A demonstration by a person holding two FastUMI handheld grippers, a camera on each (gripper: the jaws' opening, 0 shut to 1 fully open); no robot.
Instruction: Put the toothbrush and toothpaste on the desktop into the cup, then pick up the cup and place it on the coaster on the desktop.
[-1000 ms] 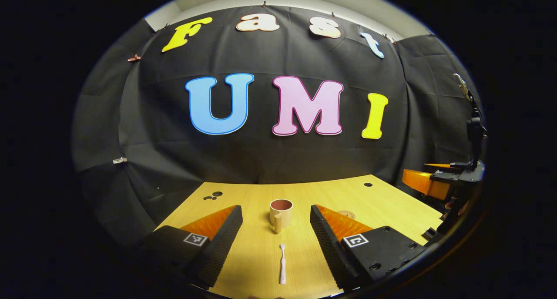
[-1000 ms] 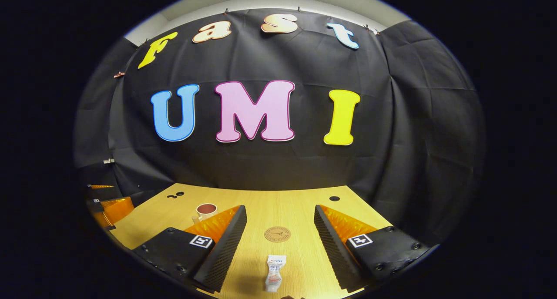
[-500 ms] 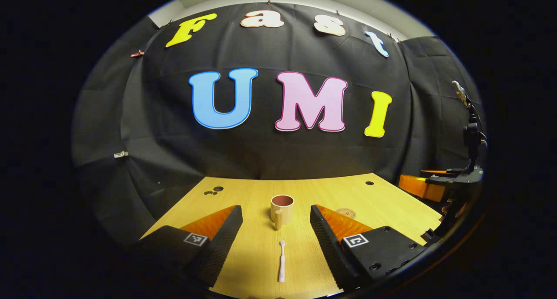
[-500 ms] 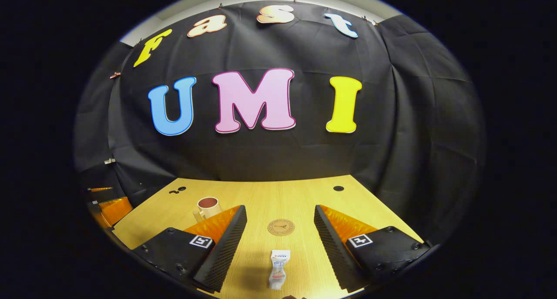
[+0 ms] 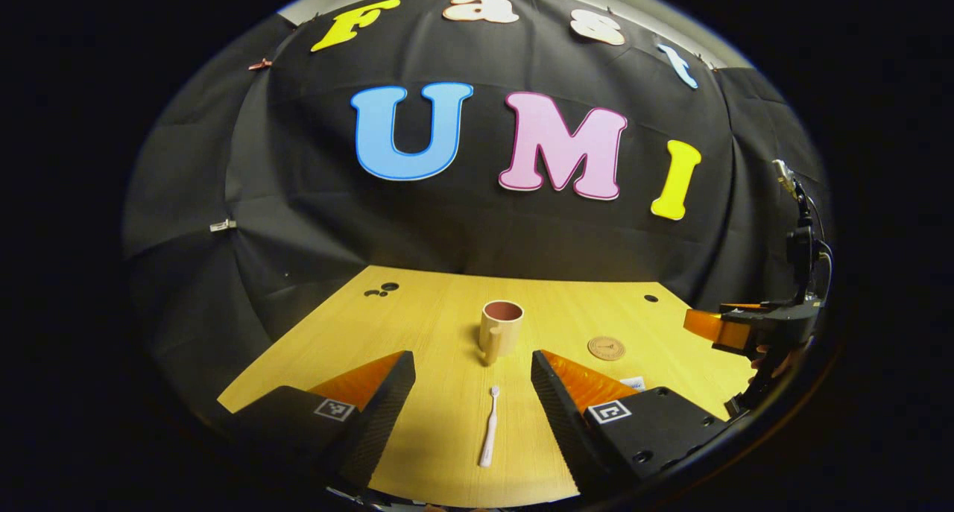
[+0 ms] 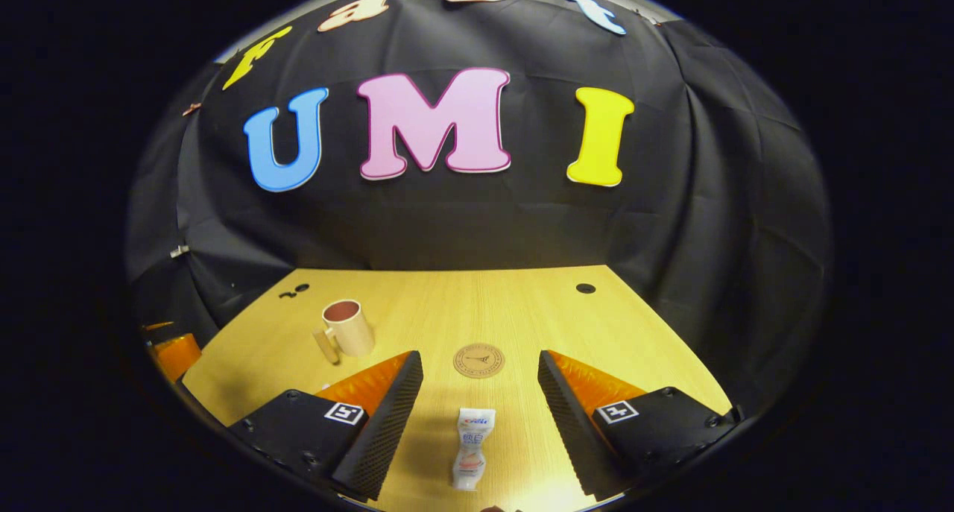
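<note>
In the left gripper view, the left gripper (image 5: 473, 400) hangs above the wooden desktop (image 5: 417, 326) with its fingers spread wide and nothing between them but air. The toothbrush (image 5: 490, 425) lies flat on the desktop in line with that gap, its long axis running away from the camera, bristle head at the far end pointing toward the cup (image 5: 501, 329). The cup stands upright just beyond, handle facing the camera, with the round coaster (image 5: 606, 347) off to its right. In the right gripper view, the right gripper (image 6: 481, 415) is likewise spread and empty; the toothpaste (image 6: 471, 458) lies lengthwise between the fingers, its flat crimped end pointing toward the coaster (image 6: 478, 360), apart from it.
</note>
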